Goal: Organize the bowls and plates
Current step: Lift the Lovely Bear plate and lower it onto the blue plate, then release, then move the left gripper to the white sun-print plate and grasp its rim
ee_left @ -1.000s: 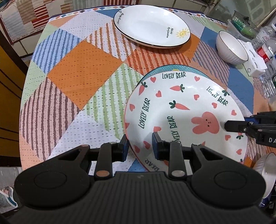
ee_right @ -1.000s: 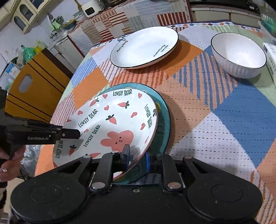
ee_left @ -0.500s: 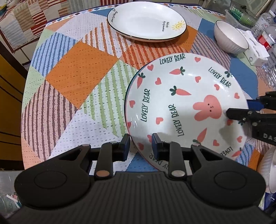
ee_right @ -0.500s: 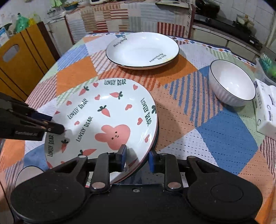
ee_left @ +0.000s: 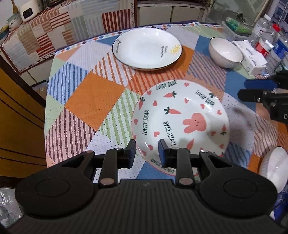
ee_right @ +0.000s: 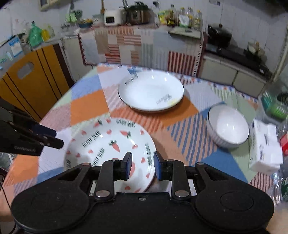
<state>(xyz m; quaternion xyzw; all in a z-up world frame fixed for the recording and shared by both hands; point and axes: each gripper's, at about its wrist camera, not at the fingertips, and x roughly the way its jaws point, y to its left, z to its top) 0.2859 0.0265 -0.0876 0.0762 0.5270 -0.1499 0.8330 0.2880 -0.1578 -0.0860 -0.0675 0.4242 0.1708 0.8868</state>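
- Bunny plate (ee_left: 181, 118) seen face up, roughly level, near front of tablecloth (ee_left: 93, 100); round, so no long axis.
- Left gripper (ee_left: 146, 153): jaws narrowly apart, straddling plate's near rim; grip can't be told.
- Right gripper (ee_right: 142, 166): jaws just been opening, rim between them, pads not pressing.

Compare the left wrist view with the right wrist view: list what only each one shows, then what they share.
Left wrist only: a second white bowl at the near right edge, and the pink rabbit on the Lovely Bear plate, unobstructed. Right wrist only: the row of bottles on the back counter and the black cooktop. Both: the Lovely Bear plate, the white plate, the far white bowl, the tissue pack and the patchwork tablecloth.
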